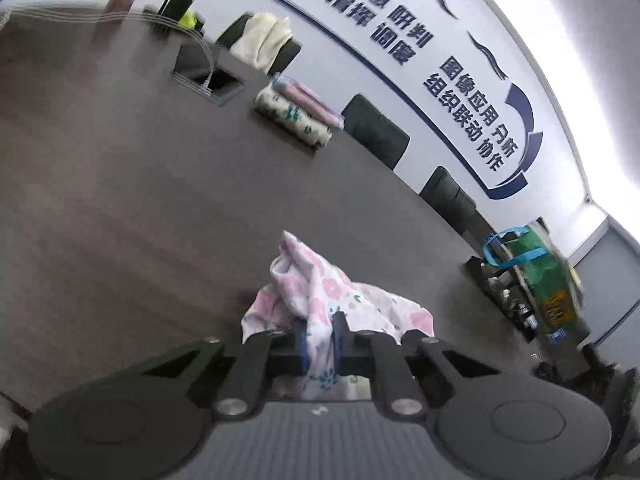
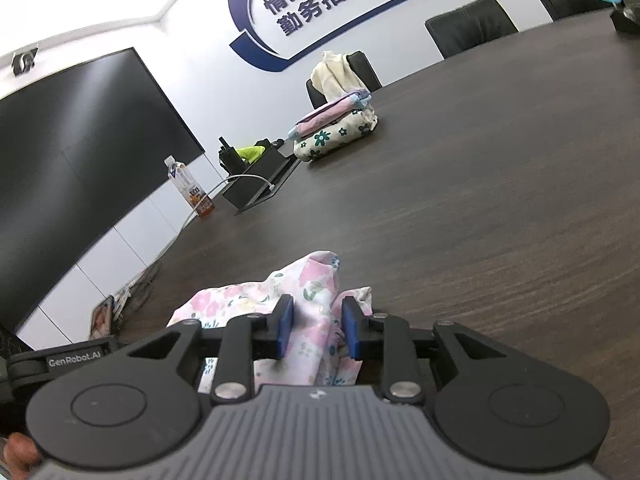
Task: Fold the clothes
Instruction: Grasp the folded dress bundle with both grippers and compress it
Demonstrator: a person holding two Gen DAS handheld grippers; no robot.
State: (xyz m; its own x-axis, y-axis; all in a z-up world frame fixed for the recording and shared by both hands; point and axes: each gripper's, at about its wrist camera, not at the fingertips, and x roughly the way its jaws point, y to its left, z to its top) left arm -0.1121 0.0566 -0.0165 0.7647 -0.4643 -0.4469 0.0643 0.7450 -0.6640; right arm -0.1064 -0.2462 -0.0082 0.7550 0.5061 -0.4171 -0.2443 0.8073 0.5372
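A long dark wood-grain table (image 2: 480, 200) fills a meeting room with a white wall bearing blue lettering. The left gripper (image 1: 320, 340) is seen with its blue-padded jaws pinched tight on a bunch of the floral garment (image 1: 320, 300), a soft, thin pink-and-white cloth. The right gripper (image 2: 316, 330) is clamped on another fold of the same garment (image 2: 312, 292), its jaws held a little apart by the bunched cloth between them. The garment is gathered in a crumpled heap at the near edge of the table, touching the top. Beyond it a wide stretch of bare tabletop is left open. Toward the far edge a stack of folded clothes (image 2: 334, 128) is found, flat and squared, beside a recessed cable box (image 2: 260, 188). A plastic bottle (image 2: 190, 190) stands upright near that box. Dark chairs (image 2: 472, 24) are lined along the far edge, one draped with a cream cloth (image 2: 332, 76).
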